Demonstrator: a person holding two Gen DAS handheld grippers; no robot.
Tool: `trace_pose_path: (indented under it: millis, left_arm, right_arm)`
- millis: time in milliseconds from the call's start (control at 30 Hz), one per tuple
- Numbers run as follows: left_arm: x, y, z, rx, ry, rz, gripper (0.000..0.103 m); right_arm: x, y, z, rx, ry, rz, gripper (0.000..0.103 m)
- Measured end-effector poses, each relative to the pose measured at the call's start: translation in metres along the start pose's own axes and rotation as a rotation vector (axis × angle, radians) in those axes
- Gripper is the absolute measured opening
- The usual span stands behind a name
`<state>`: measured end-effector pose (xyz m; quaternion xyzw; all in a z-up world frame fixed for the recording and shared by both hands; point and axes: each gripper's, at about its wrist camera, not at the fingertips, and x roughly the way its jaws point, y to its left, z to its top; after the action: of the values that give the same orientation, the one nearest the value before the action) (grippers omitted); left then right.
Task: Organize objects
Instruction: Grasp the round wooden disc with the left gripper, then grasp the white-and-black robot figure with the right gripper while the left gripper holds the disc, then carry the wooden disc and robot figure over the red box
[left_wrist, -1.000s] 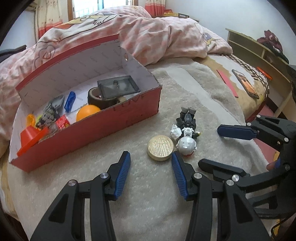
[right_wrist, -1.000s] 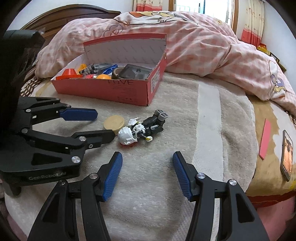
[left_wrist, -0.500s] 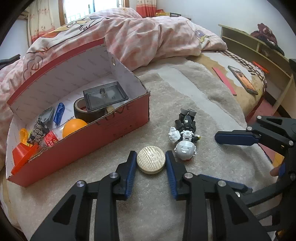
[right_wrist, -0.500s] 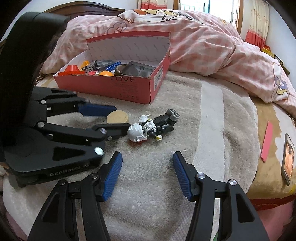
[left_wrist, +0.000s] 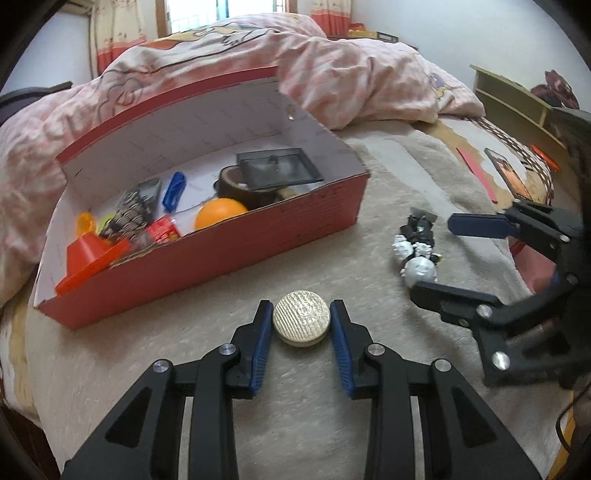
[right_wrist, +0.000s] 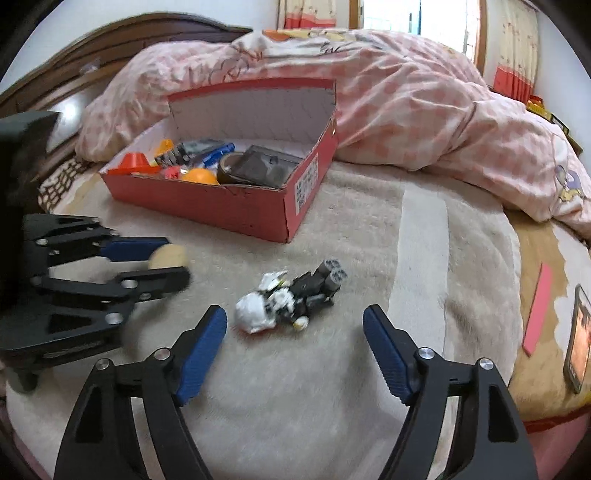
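Red box (left_wrist: 258, 240) sits on the blanket at my ten o'clock, already part filled. Toy robot (right_wrist: 288, 306) lies between right gripper (right_wrist: 295, 343) fingers, just spread wide. Left gripper (left_wrist: 301, 325) clamps the gold disc (left_wrist: 301, 319); next I lift it boxward.
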<state>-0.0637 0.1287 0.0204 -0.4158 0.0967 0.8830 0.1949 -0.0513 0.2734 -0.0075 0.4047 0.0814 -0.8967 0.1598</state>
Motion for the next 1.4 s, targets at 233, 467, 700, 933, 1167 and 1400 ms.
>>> trace_pose_path:
  millis: [233, 467, 700, 933, 1167, 1400]
  left_arm:
    - [0.000, 0.004, -0.002, -0.014, 0.000, -0.005, 0.031]
    - [-0.002, 0.006, 0.000, -0.025, -0.008, 0.001, 0.031]
    - [-0.011, 0.010, -0.001, -0.032, -0.030, 0.005, 0.031]
    - [-0.022, 0.016, -0.001, -0.051, -0.056, 0.013, 0.031]
    - [-0.031, 0.024, -0.002, -0.073, -0.067, 0.025, 0.031]
    - [-0.043, 0.035, -0.004, -0.108, -0.081, 0.041, 0.031]
  right_arm:
    - [0.023, -0.004, 0.014, -0.039, 0.052, 0.031, 0.078]
    - [0.025, -0.007, 0.015, 0.008, 0.056, 0.026, 0.072]
    - [0.019, -0.009, 0.011, 0.071, 0.044, 0.009, 0.061]
    - [0.007, 0.003, 0.008, 0.091, 0.021, 0.018, 0.060]
    - [-0.007, 0.016, 0.006, 0.102, -0.007, 0.040, 0.060]
    - [-0.018, 0.030, 0.011, 0.093, -0.025, 0.055, 0.060]
